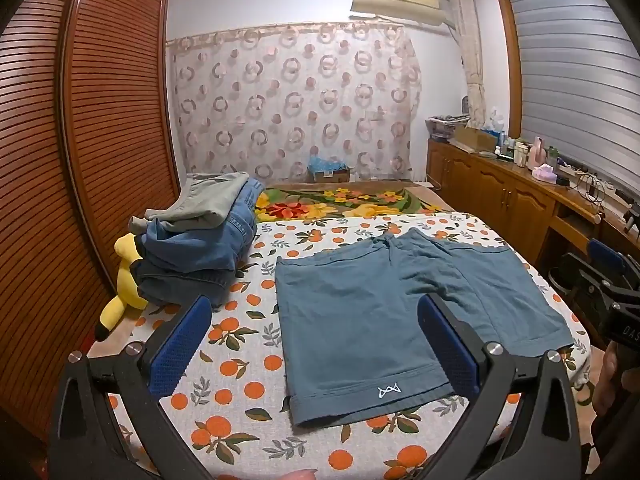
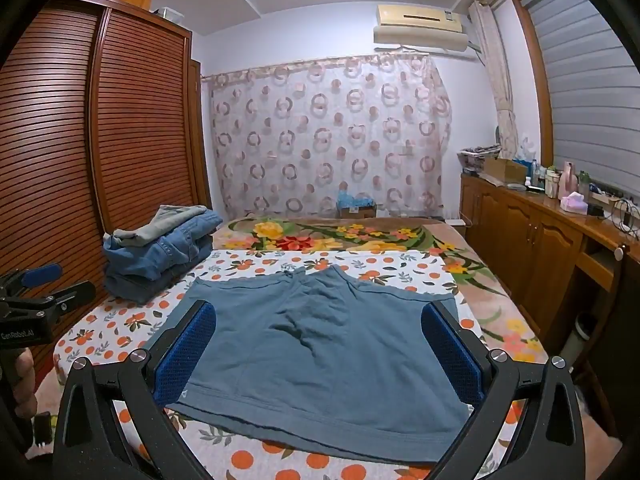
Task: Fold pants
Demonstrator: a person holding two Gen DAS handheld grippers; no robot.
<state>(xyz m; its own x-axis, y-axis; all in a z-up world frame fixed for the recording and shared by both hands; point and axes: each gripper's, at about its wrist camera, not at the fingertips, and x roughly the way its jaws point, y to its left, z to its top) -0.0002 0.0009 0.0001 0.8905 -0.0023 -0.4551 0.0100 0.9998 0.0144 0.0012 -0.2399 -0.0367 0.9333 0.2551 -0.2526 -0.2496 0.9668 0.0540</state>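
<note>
Teal shorts (image 1: 360,312) lie flat and spread on the orange-print sheet (image 1: 240,360), waistband toward the far side, leg hems toward me; a small white logo marks the left leg hem. They also show in the right wrist view (image 2: 320,344). My left gripper (image 1: 316,344) is open and empty, held above the near left leg. My right gripper (image 2: 320,352) is open and empty, held above the right leg hem. Each gripper shows at the edge of the other's view, the right (image 1: 600,280) and the left (image 2: 40,284).
A stack of folded jeans and grey pants (image 1: 200,240) sits at the sheet's far left, with a yellow plush toy (image 1: 124,288) beside it. A louvred wardrobe (image 1: 60,160) stands left. A wooden cabinet (image 1: 500,188) with bottles runs along the right. A floral blanket (image 1: 340,200) lies beyond.
</note>
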